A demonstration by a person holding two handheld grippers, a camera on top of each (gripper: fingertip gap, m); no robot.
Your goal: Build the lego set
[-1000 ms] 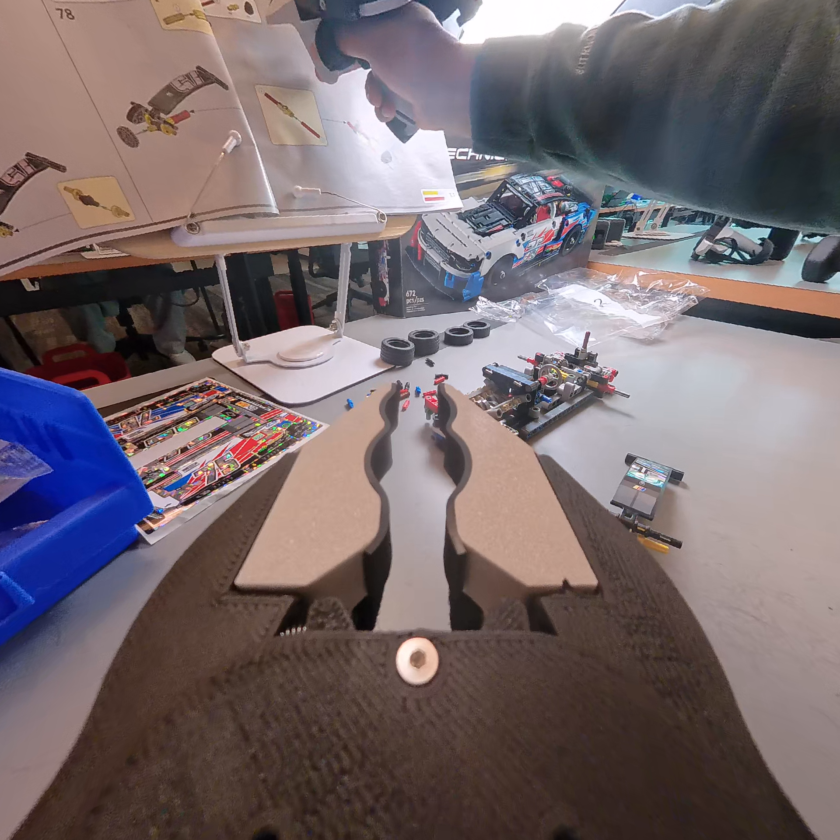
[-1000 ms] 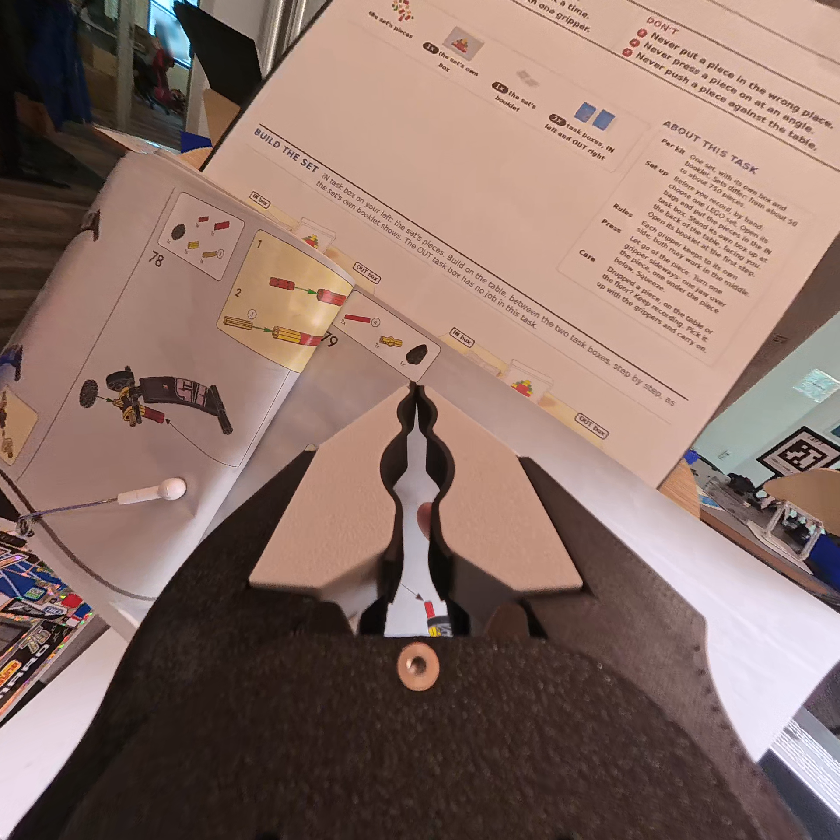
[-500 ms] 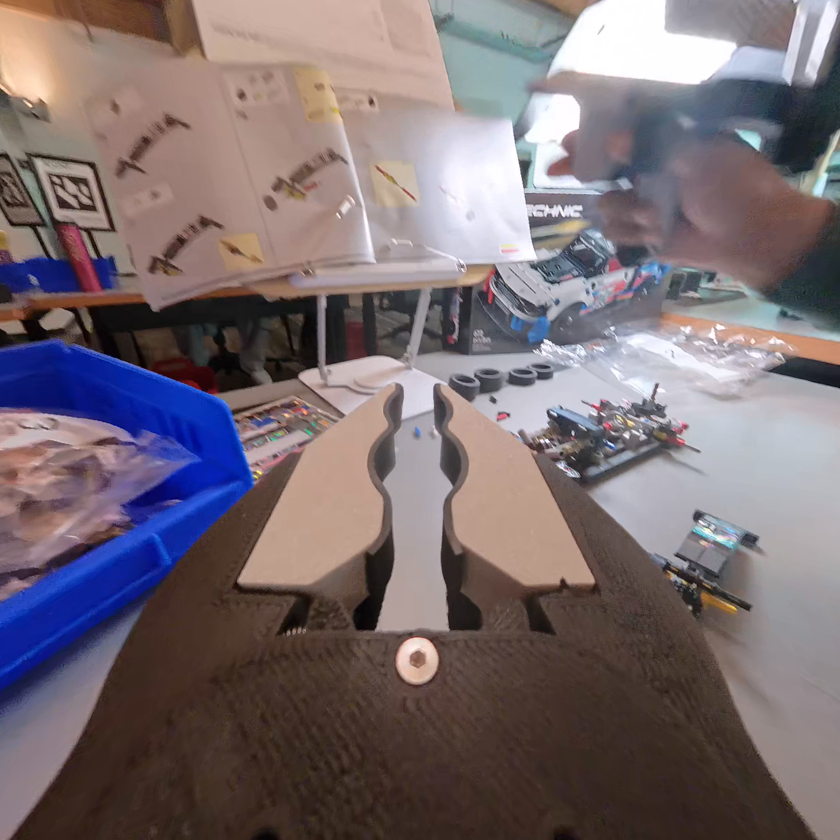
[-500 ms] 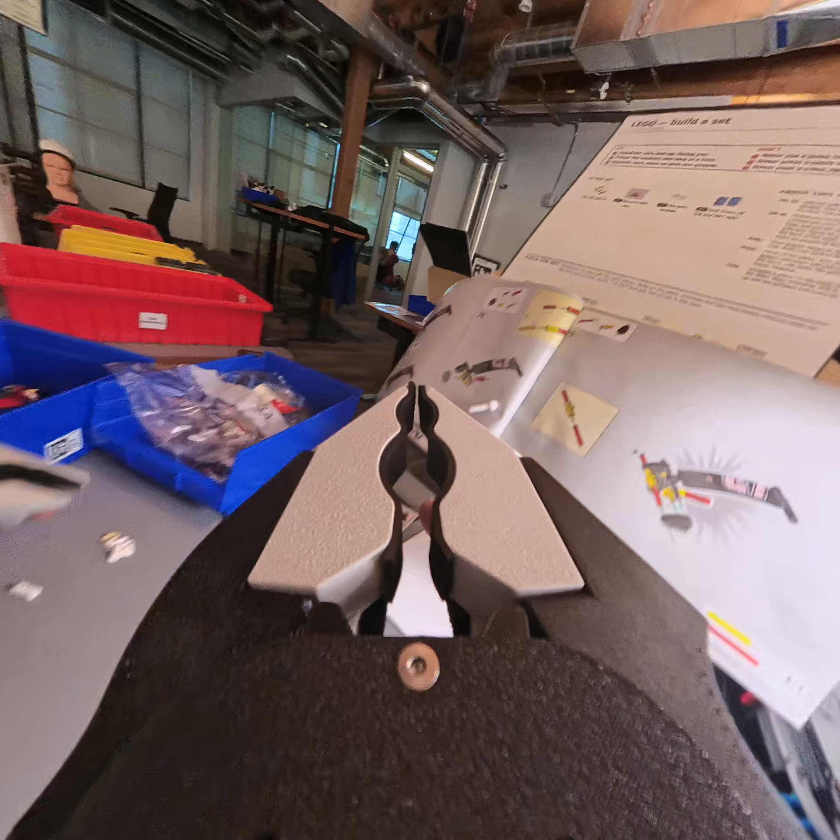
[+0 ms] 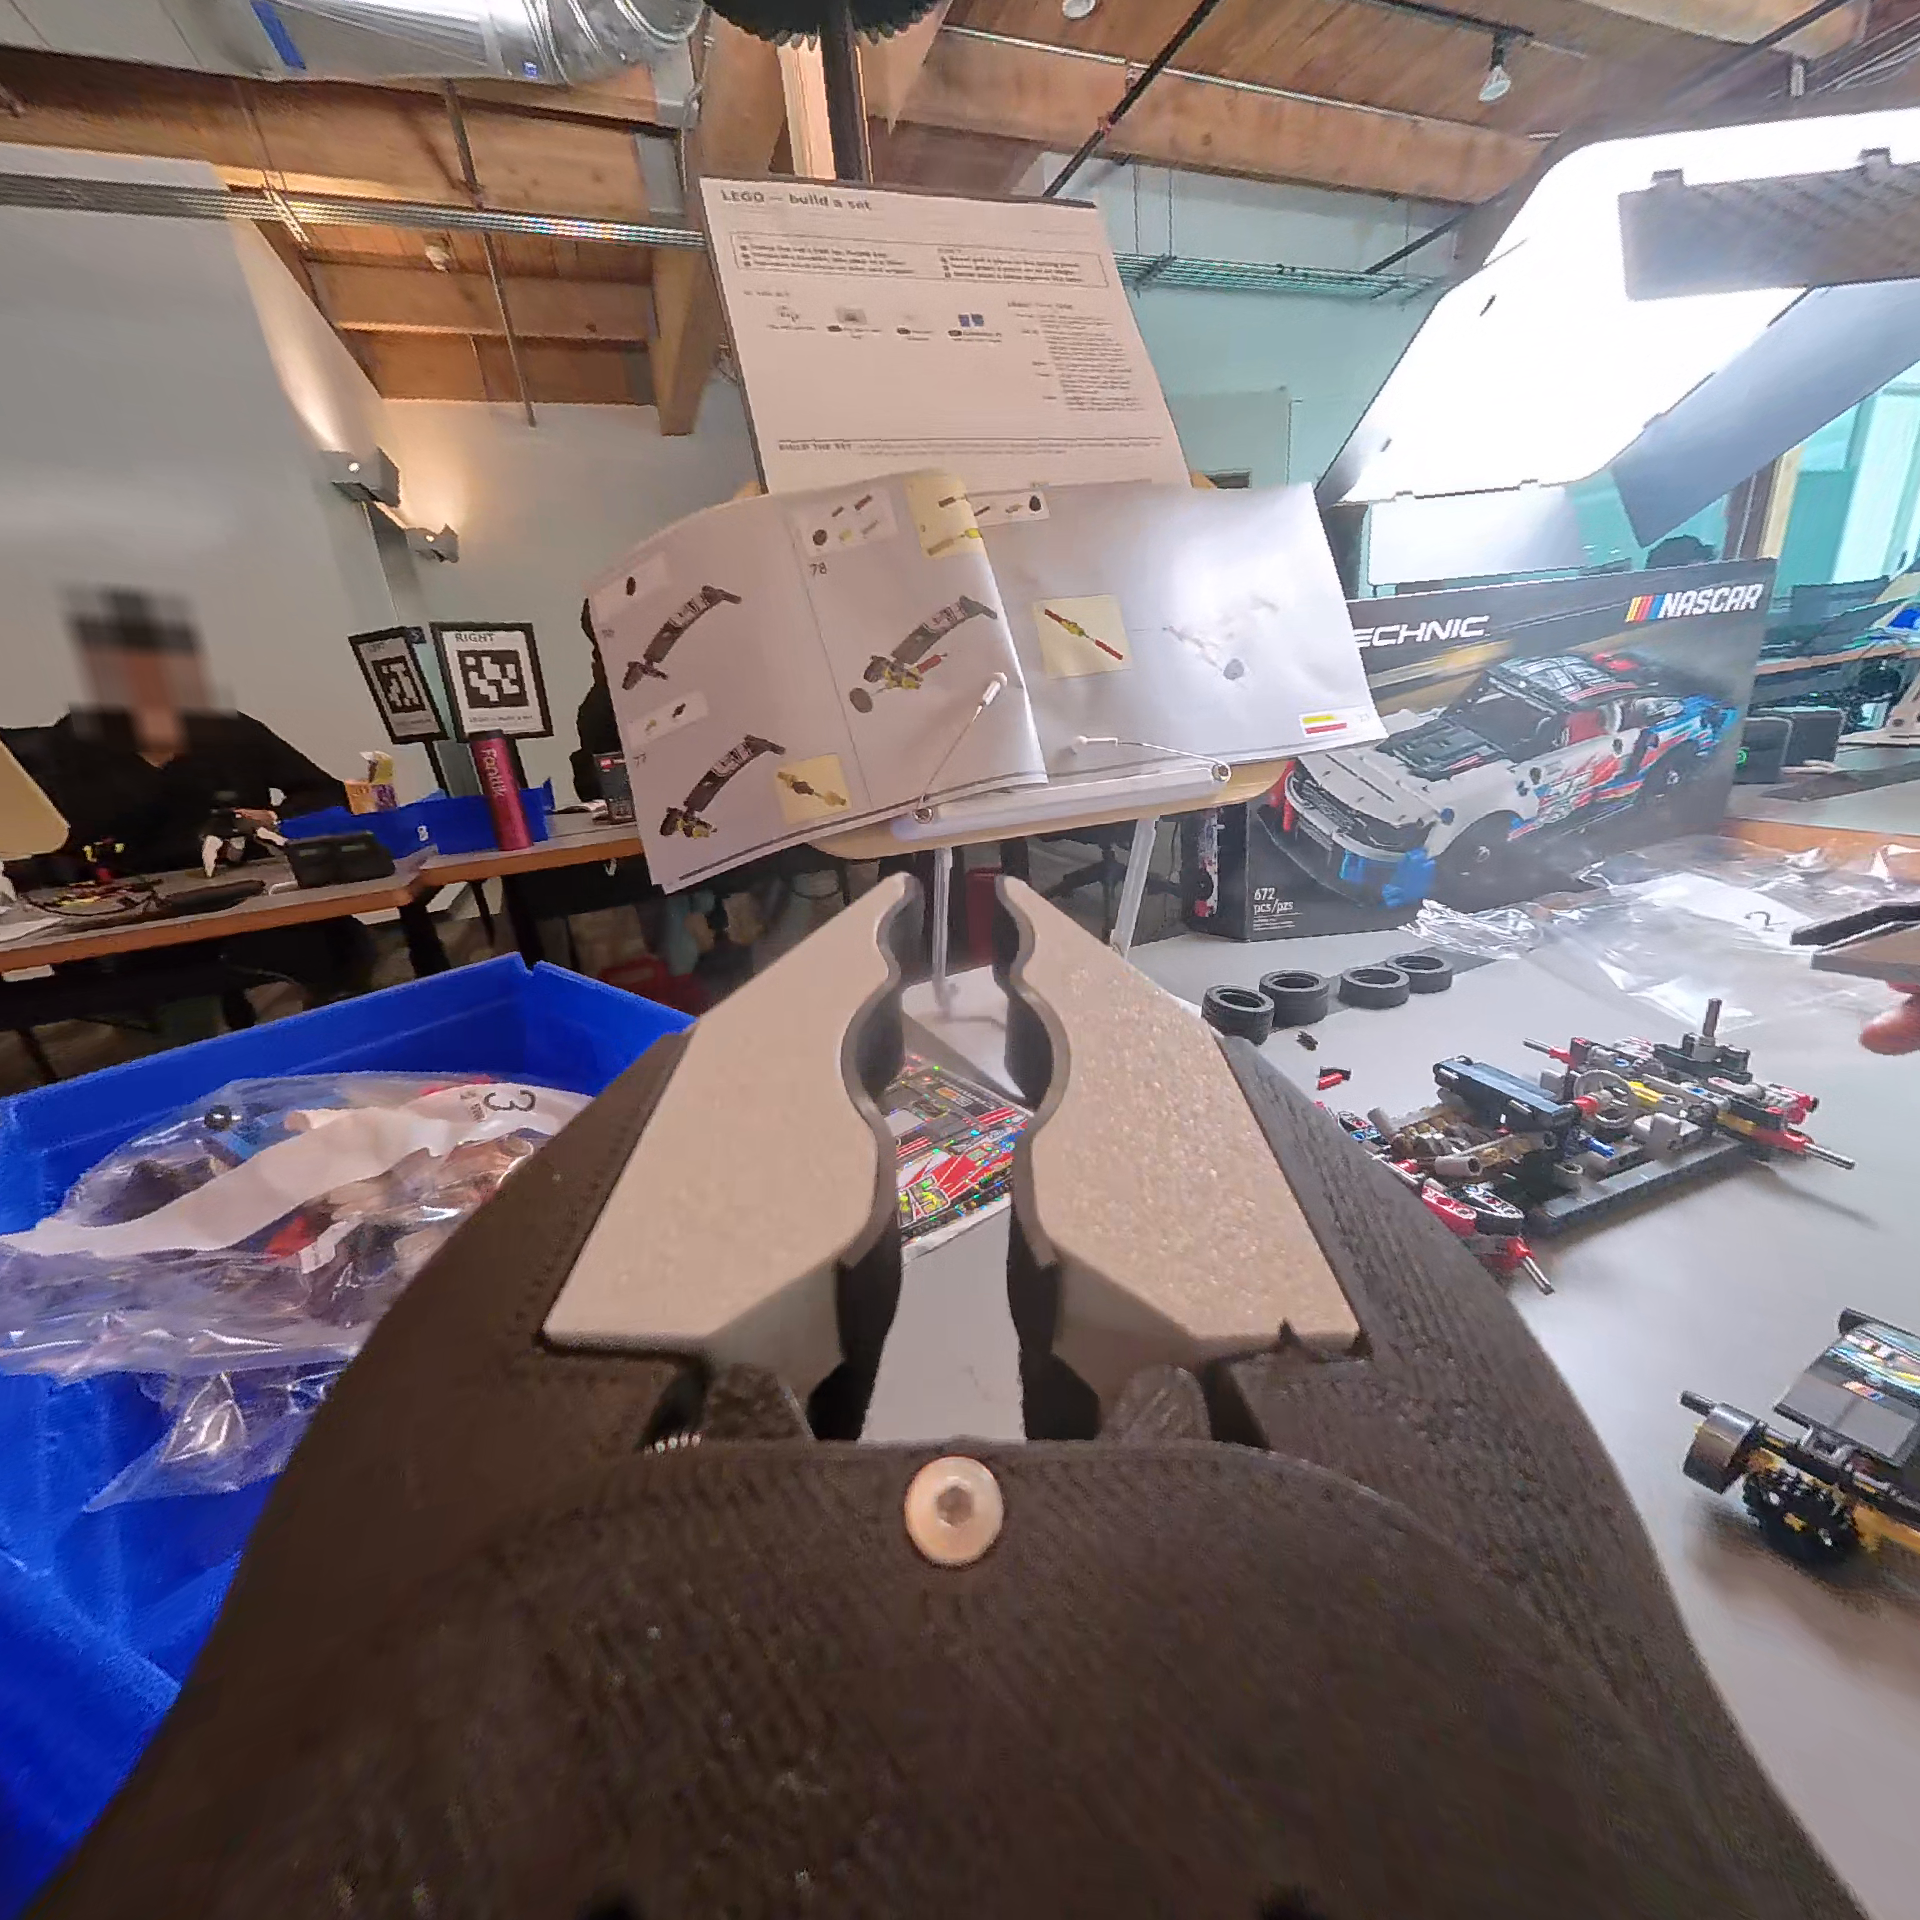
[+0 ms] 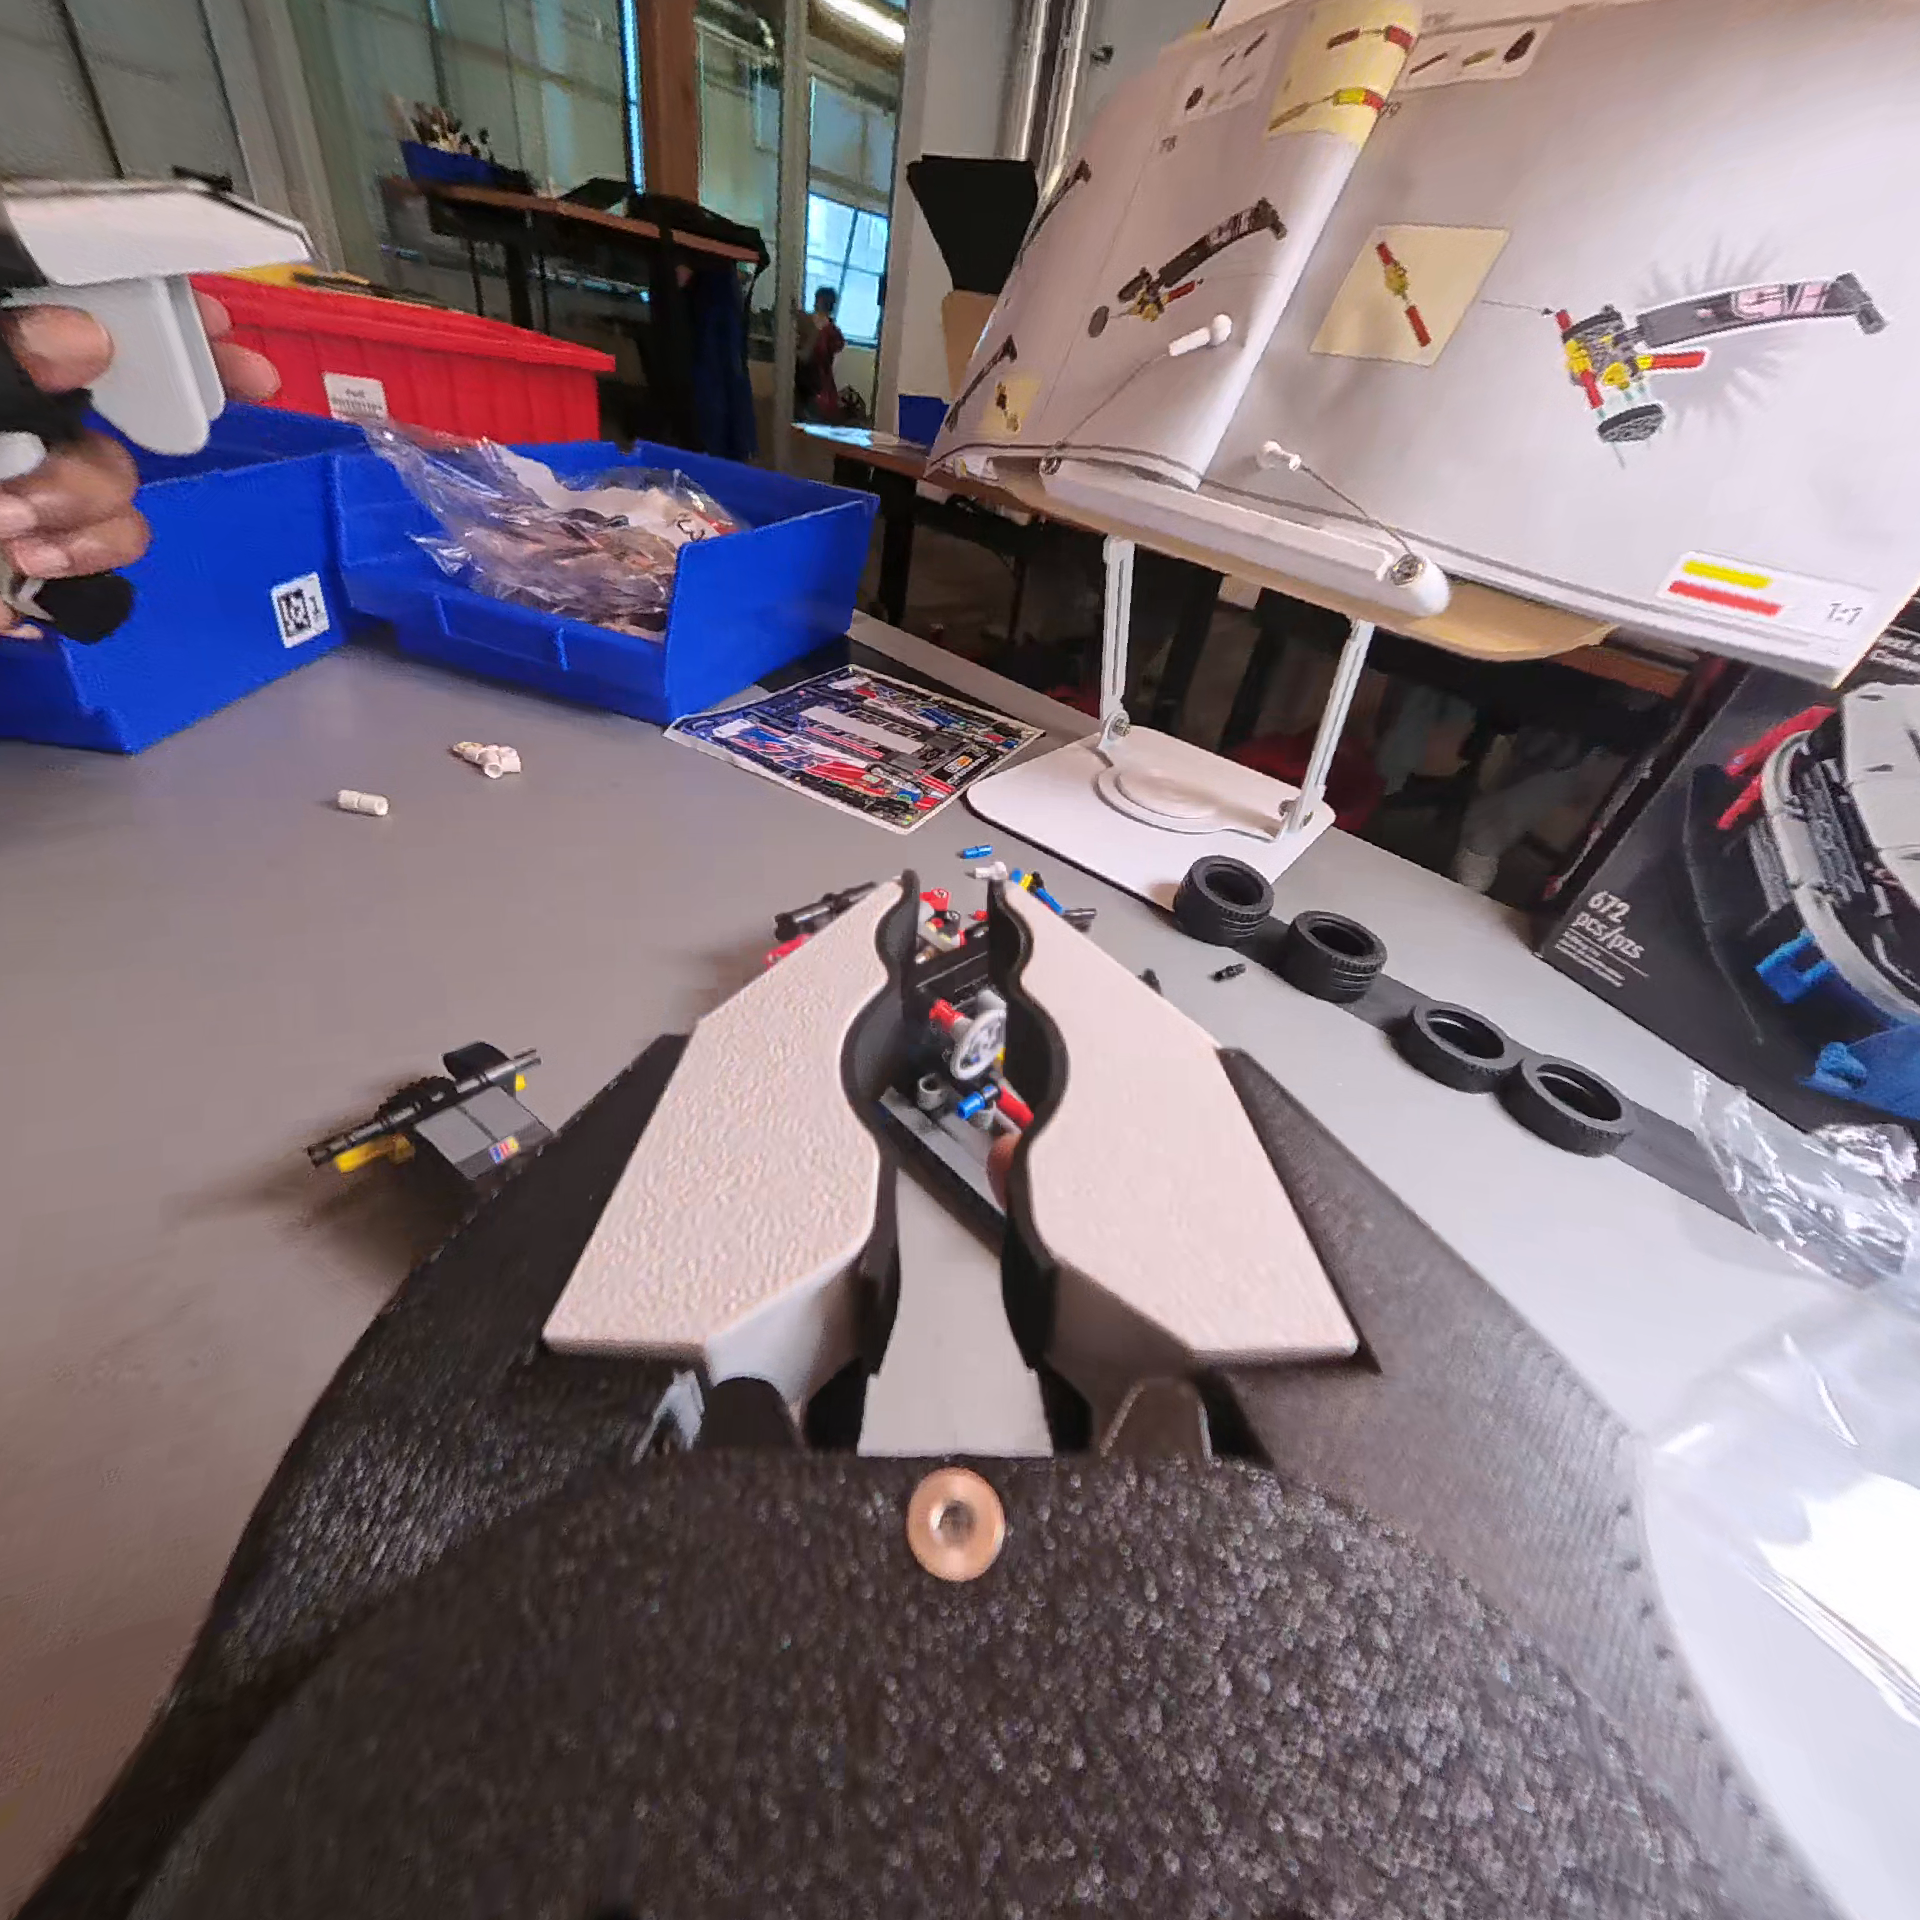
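1. Step in hand, as I judge it: reading the open instruction booklet [image 5: 977, 665] on its white stand [image 6: 1153, 800] and lining up for the next sub-assembly; nothing is being joined at this moment
2. The left gripper [image 5: 951, 914] hangs above the near-left part of the tabletop [image 5: 1714, 1309], its fingers slightly apart with nothing between them
3. The right gripper [image 6: 951, 909] is low over the middle of the tabletop, jaws a little apart and empty; the lego chassis [image 5: 1600, 1122] shows through the gap, beyond the tips, not pinched
4. The chassis lies mid-table toward the right edge; a small black-and-yellow sub-assembly [image 6: 436, 1122] sits apart from it, nearer the front edge
5. Next move, I judge: pick a loose piece or the sub-assembly; that calls for wider jaws, a level approach, and the other gripper steadying the chassis
6. Loose small pieces [image 6: 997, 883] are scattered just ahead of the right gripper tips, and two white pieces [image 6: 416, 779] lie toward the left edge
7. Four black tyres [image 6: 1392, 997] line up near the stand's base; the sticker sheet [image 6: 862, 748] lies beside it
8. A blue bin [image 5: 260, 1049] with bagged parts [image 5: 260, 1195] stands at the left edge; the set's box [image 5: 1507, 769] and clear plastic bags [image 5: 1683, 925] crowd the far-right corner
9. In the way: the overhanging booklet limits lifting near the far edge, and the scattered pieces could be knocked
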